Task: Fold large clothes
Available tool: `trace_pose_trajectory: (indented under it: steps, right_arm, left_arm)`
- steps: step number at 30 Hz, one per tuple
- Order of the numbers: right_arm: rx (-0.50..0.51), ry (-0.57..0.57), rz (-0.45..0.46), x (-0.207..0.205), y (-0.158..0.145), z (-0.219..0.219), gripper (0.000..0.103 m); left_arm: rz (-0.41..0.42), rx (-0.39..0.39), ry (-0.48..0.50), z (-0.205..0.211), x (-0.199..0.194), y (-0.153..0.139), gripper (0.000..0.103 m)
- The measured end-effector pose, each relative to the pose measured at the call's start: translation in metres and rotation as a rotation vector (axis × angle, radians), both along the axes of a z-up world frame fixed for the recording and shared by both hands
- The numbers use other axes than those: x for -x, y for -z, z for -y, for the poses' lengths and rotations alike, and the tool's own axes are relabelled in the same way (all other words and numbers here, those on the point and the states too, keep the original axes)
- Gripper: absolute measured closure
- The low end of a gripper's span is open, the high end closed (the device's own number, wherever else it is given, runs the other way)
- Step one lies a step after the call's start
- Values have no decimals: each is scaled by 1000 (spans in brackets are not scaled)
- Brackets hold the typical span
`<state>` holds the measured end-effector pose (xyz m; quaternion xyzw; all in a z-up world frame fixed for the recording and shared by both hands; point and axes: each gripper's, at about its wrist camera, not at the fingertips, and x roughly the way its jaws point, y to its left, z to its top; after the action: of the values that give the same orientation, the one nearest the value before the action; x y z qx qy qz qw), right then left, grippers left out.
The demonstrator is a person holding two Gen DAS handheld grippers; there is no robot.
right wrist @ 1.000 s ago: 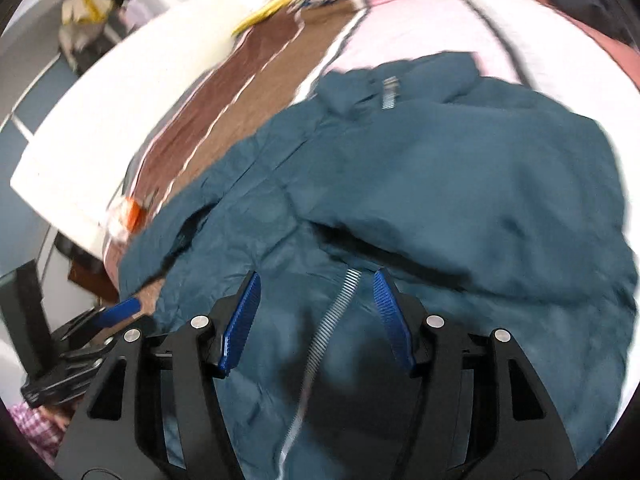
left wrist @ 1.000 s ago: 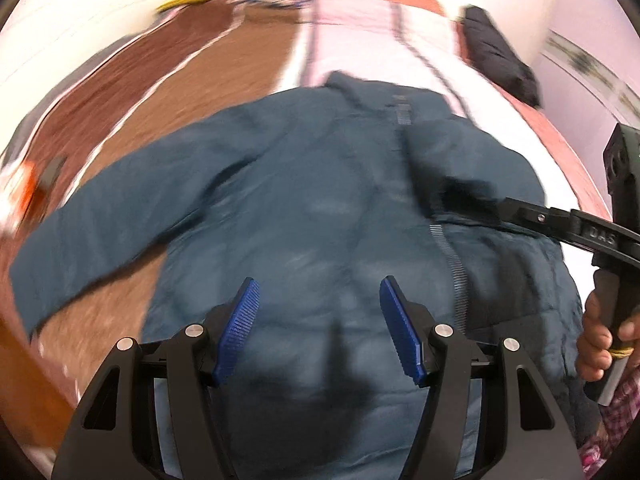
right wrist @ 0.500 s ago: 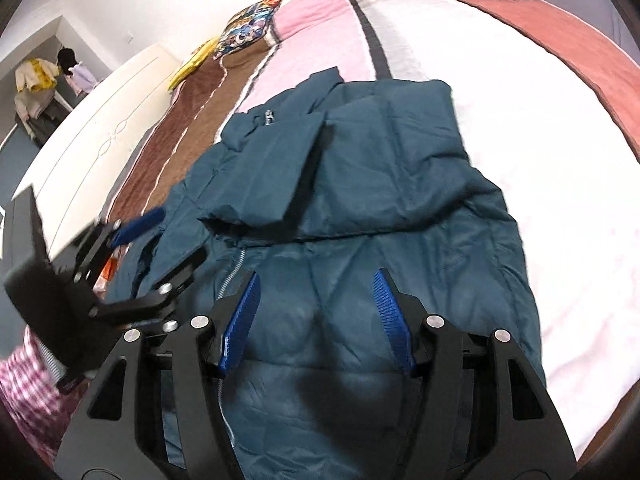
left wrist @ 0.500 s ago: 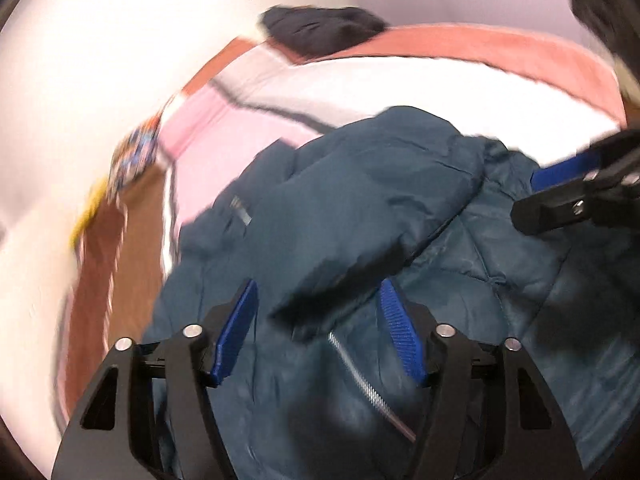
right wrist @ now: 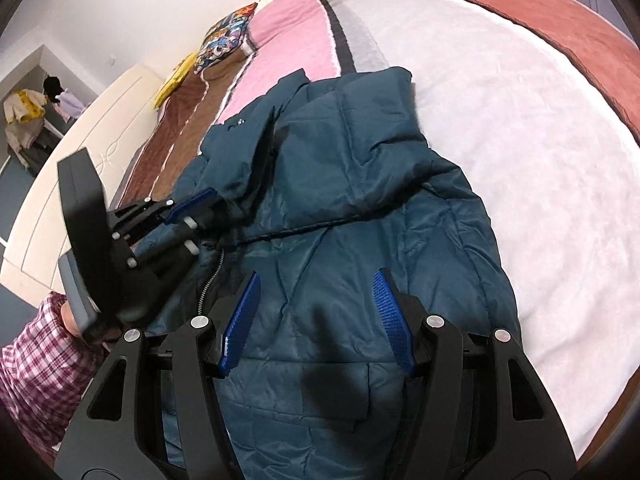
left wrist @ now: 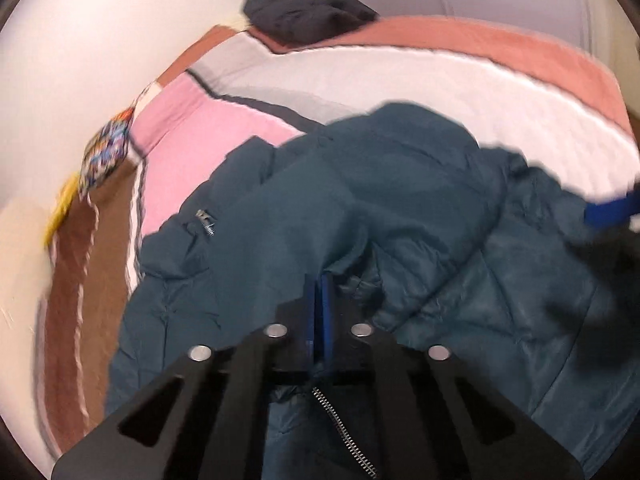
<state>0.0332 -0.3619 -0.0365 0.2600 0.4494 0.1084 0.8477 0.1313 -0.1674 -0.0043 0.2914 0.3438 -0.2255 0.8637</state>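
Now our left gripper (left wrist: pixel 318 304), open half a second ago, has closed on the sleeve cuff of the teal jacket (right wrist: pixel 360 208) lying on the bed (right wrist: pixel 520 120); our right gripper (right wrist: pixel 316 320) hovers open, so the fold can proceed.

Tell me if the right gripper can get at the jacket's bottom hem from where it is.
Probably yes: the right gripper hangs open right over the lower jacket, nothing between, and the left gripper is off to one side.
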Motion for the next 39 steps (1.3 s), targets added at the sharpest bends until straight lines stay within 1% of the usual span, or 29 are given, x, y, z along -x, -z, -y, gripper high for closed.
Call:
trace_pose_trajectory:
  steps: [1,2,3,6,7,9,10,12,13,15,16,19,23,26,29,32,34,36,39]
  right_arm:
    - [-3,-3,-5,0,1,-1,44]
    - [-4,-5,-9,0,2,-2,44]
    - [-2,-10,-13,-1,3,-4,44]
    - [6,-28,-14,-2,4,-10,44]
    - [7,-33,-14,-3,4,-12,44]
    - [15,-49,-7,-2,2,-17,44]
    - [19,-54,-5,-2,2,-20,44]
    - [25,-66,-6,-2,2,-24,44]
    - [26,-73,-9,-2,3,-26,44]
    - [29,-79,-15,-3,4,-30,44]
    - [29,-84,-18,-3,5,-32,44]
    - [39,-99,-20,-2,3,-41,44]
    - [57,-112,-20,-1,1,-49,44]
    - [70,-118,-21,-1,-1,-54,44]
    - [77,-123,-23,-2,-2,-58,44]
    - [80,-131,-28,-4,-2,-64,44]
    - [80,-141,-27,-4,-3,-68,44]
    - [85,-153,-25,-4,-4,-73,44]
    - [91,-168,-29,-4,-4,-80,44]
  left_arm:
    - [-16,36,-17,-5,-2,-3,102]
    - [-35,91,-46,-13,-4,-9,102]
    - [-36,124,-70,-20,-6,-13,102]
    - [6,172,-160,-43,-10,-25,103]
    - [6,195,-189,-51,-12,-29,103]
    - [9,270,-285,-79,-16,-40,103]
    - [8,291,-319,-89,-17,-42,103]
    - [-5,357,-428,-123,-20,-45,103]
    - [-13,376,-464,-135,-22,-44,103]
    - [-37,403,-572,-165,-26,-35,103]
    - [-61,415,-620,-179,-28,-27,103]
    - [-139,444,-714,-205,-37,-2,103]
    - [-207,430,-788,-219,-45,24,103]
    - [-256,442,-824,-231,-42,36,103]
    - [-252,477,-839,-237,-34,30,102]
    - [-232,495,-828,-245,-20,21,102]
    - [-222,500,-830,-251,-9,18,87]
    - [-206,502,-864,-264,7,14,54]
    - [-185,501,-929,-289,28,12,44]
